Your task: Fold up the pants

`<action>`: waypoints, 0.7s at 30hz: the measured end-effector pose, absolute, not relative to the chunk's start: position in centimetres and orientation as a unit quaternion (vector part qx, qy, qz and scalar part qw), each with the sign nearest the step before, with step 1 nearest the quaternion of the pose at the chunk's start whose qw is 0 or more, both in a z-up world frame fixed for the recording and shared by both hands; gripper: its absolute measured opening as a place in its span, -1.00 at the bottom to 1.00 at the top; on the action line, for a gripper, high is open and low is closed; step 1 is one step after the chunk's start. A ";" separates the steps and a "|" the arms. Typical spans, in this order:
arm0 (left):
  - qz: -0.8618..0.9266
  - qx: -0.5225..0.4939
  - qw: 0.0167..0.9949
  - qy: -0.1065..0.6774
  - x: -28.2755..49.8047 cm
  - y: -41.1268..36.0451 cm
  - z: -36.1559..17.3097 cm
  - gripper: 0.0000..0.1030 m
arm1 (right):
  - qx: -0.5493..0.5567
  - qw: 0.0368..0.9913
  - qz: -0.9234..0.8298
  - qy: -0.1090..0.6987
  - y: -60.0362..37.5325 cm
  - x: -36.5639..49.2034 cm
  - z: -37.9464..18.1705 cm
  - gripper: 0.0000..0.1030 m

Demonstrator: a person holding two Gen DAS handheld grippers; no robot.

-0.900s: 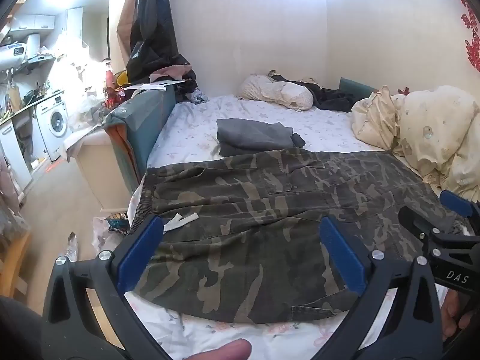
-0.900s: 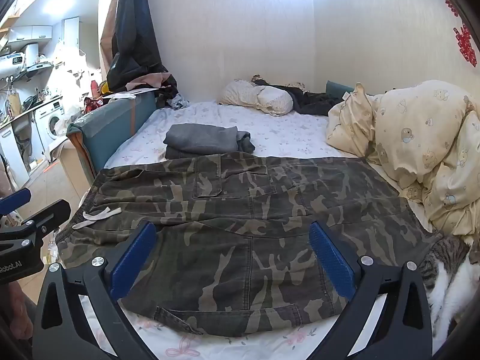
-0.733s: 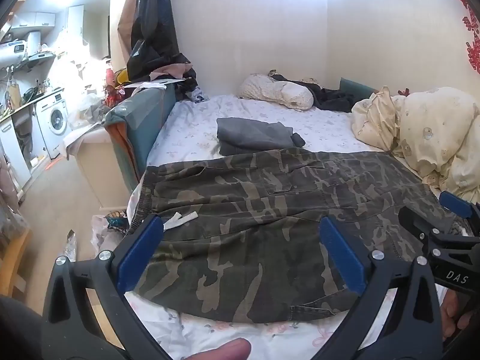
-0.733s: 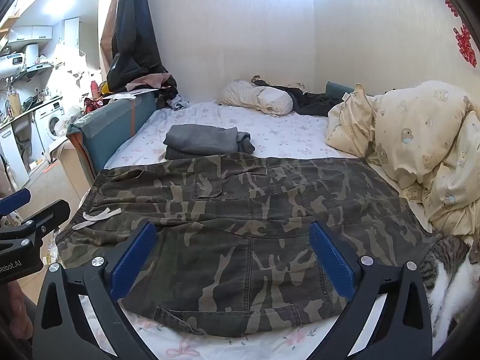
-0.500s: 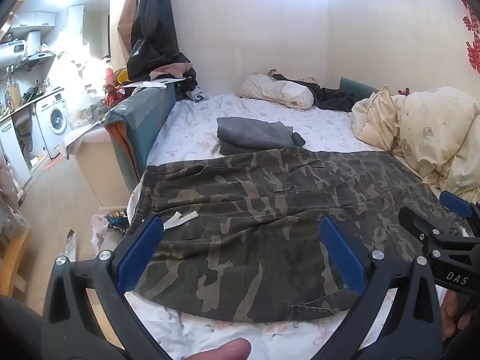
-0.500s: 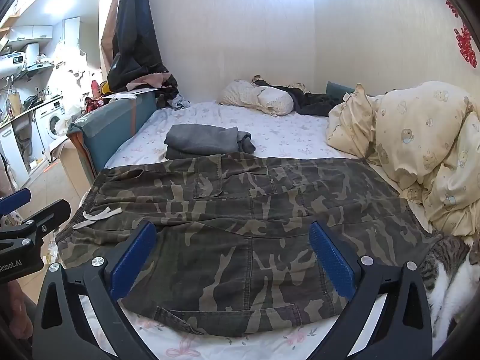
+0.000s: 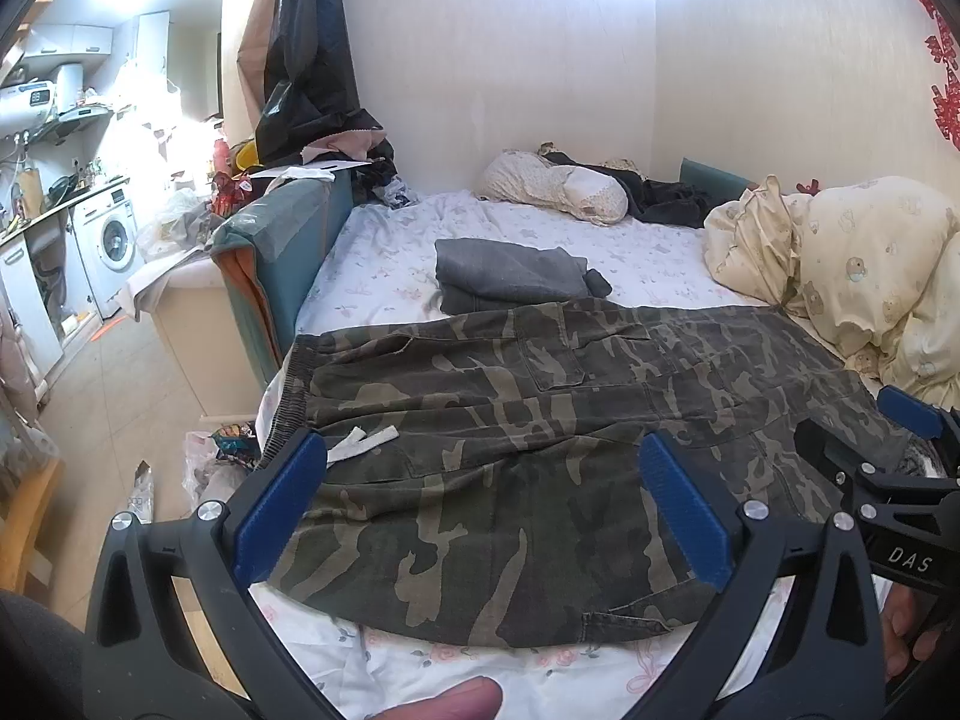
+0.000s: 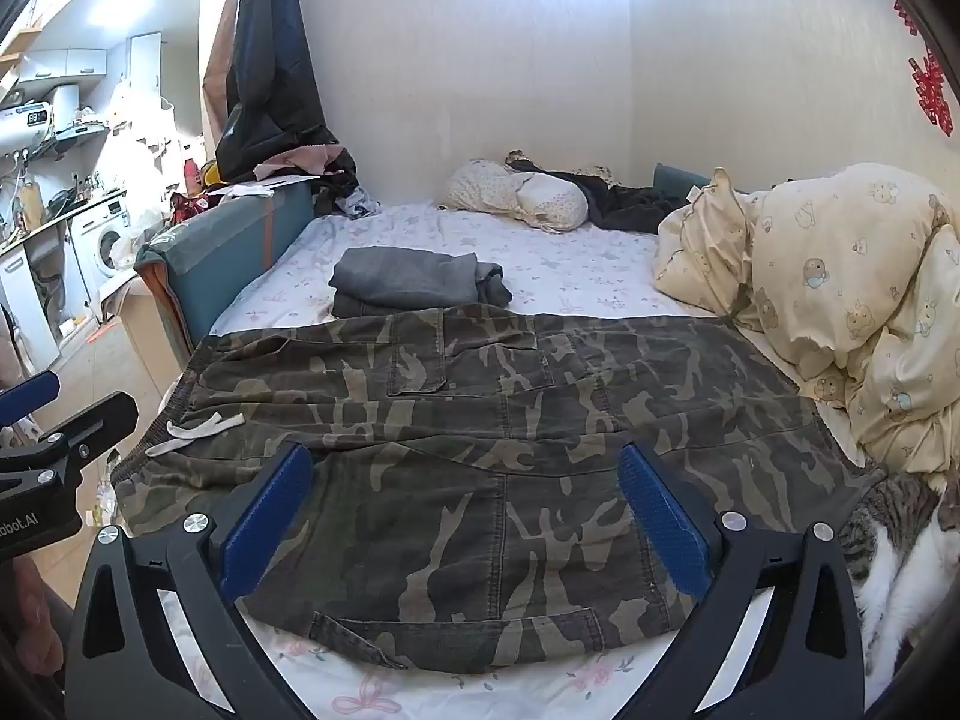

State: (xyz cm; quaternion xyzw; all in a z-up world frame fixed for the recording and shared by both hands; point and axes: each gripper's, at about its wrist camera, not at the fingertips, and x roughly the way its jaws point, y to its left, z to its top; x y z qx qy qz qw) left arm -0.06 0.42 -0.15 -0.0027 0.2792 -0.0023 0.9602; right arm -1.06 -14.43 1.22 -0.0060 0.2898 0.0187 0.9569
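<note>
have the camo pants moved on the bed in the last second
No. The camo pants lie where they did, their far edge still just in front of the folded grey clothes.

change: barely any — camo pants (image 7: 540,450) unmoved | both views drift very slightly

Count: 1 camo pants (image 8: 480,438) spread on 1 bed (image 8: 564,276), 1 folded grey garment (image 8: 408,285), 1 pillow (image 8: 522,195), 1 cream duvet (image 8: 840,300), 1 cat (image 8: 894,540), 1 washing machine (image 7: 114,240), 2 grippers: left gripper (image 7: 480,510), right gripper (image 8: 462,516).
</note>
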 end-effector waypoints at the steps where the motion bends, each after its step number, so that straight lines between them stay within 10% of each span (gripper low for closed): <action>1: -0.002 -0.003 0.960 0.279 -0.1 0.4 -0.2 0.99 | -0.006 0.957 0.018 0.290 -14.5 -1.0 1.2 1.00; 21: -0.001 -0.001 0.961 0.278 -0.1 0.4 -0.1 0.99 | -0.004 0.957 0.020 0.291 -14.2 -1.2 1.2 1.00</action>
